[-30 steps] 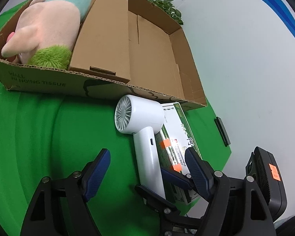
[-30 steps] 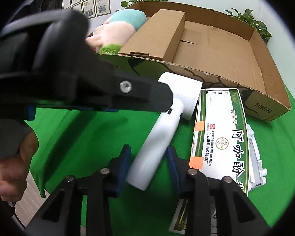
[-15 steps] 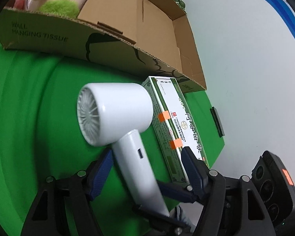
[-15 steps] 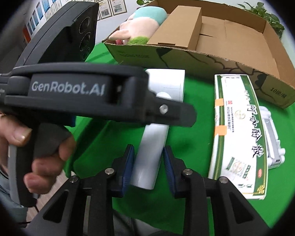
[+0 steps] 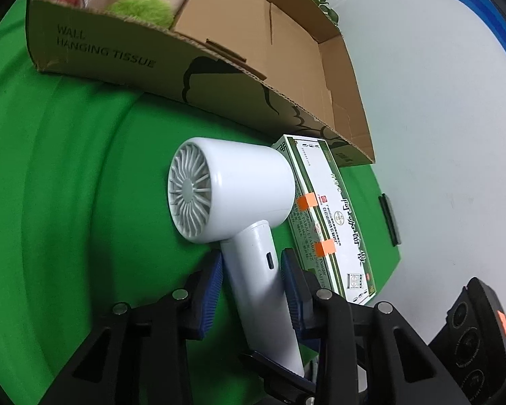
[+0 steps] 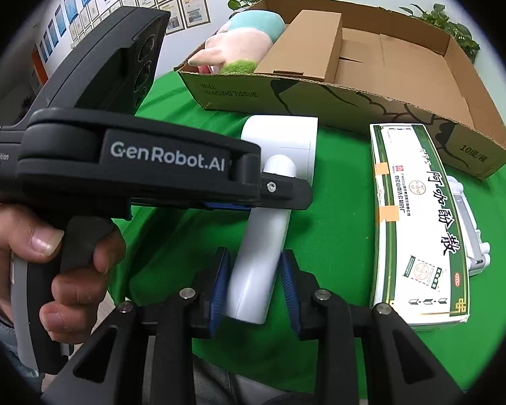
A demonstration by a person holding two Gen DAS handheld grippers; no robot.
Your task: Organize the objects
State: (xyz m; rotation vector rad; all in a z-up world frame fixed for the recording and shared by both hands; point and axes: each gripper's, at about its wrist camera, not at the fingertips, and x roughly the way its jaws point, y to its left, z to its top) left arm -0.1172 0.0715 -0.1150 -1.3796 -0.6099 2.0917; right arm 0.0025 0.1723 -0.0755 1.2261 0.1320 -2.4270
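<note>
**Both grippers on the dryer handle**

I see the white hair dryer [image 5: 232, 189] above the green cloth [image 5: 67, 202], in front of the cardboard box [image 5: 124, 57], just beside the green medicine carton [image 6: 418, 229]. My left gripper [image 5: 251, 281] pinches its handle near the head; my right gripper [image 6: 254, 285] pinches the handle's lower end.
</note>
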